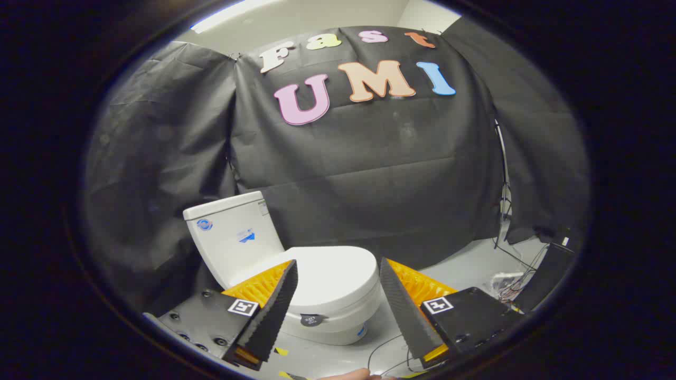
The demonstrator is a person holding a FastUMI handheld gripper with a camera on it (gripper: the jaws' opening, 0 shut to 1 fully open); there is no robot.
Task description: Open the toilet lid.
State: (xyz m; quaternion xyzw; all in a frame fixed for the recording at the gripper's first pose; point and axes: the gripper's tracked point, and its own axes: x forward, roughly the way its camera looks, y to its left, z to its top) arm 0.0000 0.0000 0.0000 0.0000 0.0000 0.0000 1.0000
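A: White porcelain on the left: the cistern [232,237] stands against the black cloth wall [369,174], a little left of the fingers.

B: And the lid?

A: The toilet lid [332,277] lies flat, closed on the bowl [338,324], just right of the cistern. It sits beyond the fingers, showing through the gap between them.

B: What is the gripper doing?

A: The gripper [338,306] is spread wide, its jaws well apart and holding nothing. The left finger [272,316] overlaps the lid's near left edge in view; I cannot tell if it touches. The right finger [404,311] stands just right of the bowl.

B: Further right?

A: Pale floor [465,264], then tangled cables [509,282] by the far right wall.
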